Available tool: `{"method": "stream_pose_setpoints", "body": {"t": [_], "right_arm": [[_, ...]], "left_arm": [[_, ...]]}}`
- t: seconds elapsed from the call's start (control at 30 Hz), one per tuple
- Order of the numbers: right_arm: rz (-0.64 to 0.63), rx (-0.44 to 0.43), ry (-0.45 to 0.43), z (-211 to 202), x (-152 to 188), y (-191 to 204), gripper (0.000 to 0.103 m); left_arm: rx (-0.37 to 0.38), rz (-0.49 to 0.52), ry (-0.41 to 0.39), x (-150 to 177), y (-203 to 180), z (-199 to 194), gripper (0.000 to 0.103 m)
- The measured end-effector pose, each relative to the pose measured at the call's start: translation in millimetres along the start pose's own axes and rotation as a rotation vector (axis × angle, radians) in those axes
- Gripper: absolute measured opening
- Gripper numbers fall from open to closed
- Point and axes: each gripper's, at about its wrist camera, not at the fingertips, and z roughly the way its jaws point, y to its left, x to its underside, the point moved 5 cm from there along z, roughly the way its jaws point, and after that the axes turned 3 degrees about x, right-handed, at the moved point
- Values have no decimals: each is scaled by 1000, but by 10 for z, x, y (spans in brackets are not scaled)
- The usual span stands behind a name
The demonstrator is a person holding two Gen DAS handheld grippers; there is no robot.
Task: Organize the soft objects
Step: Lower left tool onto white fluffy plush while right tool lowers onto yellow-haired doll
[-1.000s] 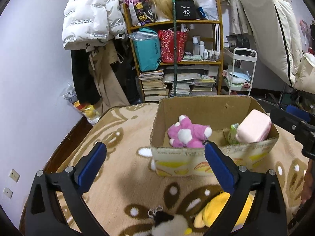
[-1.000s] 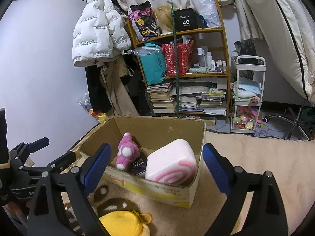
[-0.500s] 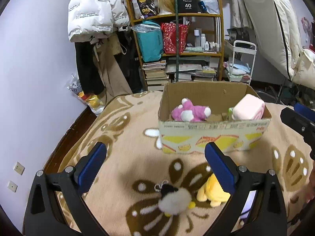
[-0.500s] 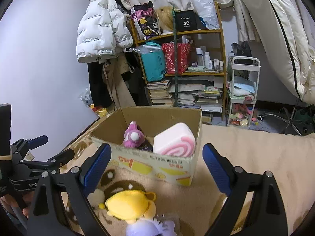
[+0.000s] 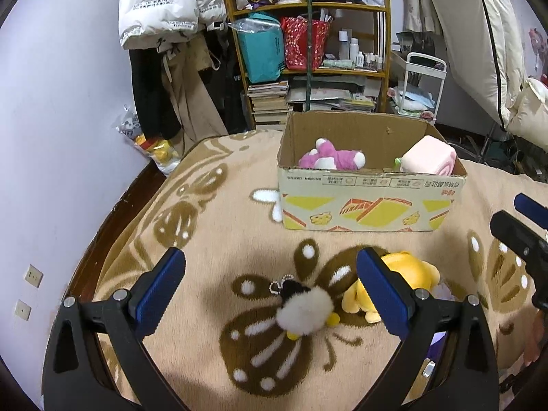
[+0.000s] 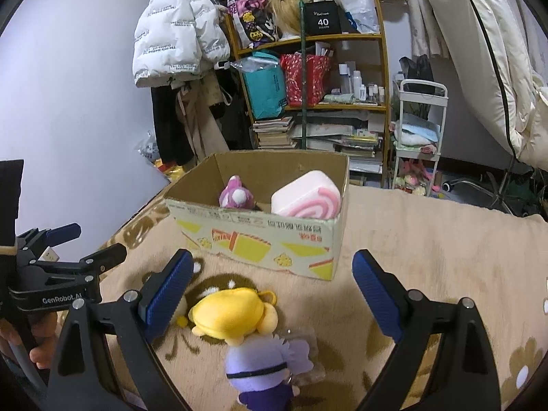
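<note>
A cardboard box (image 5: 370,202) (image 6: 260,236) stands on the beige patterned blanket. It holds a pink plush (image 5: 328,159) (image 6: 236,197) and a pink swirl-roll cushion (image 5: 428,159) (image 6: 306,198). In front of it lie a white fluffy keychain plush (image 5: 304,308), a yellow plush (image 5: 407,274) (image 6: 233,311) and a purple plush (image 6: 263,366). My left gripper (image 5: 270,291) is open and empty above the white plush. My right gripper (image 6: 270,294) is open and empty above the yellow and purple plushes.
The blanket (image 5: 212,226) ends at a dark wooden edge on the left, by the lilac wall. Behind the box stand a cluttered wooden shelf (image 5: 308,51), hanging coats (image 5: 164,7) and a white trolley (image 6: 419,130). The left gripper also shows in the right wrist view (image 6: 68,250).
Both grippers have pulled back and away from the box. The box looks smaller and the loose plushes on the blanket have come into full view.
</note>
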Motion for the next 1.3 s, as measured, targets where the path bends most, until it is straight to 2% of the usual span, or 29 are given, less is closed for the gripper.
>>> {"method": "stream_pose_setpoints", "body": {"t": [0.4, 0.87, 1.3], "right_arm": [[-23, -2, 62, 235, 140, 62, 98], [-50, -25, 160, 590, 290, 144, 98], [-139, -52, 303, 944, 564, 346, 98]], "left_arm": [[4, -23, 86, 55, 41, 225, 99], [32, -63, 230, 129, 46, 700, 99], [40, -49, 408, 362, -6, 1090, 99]]}}
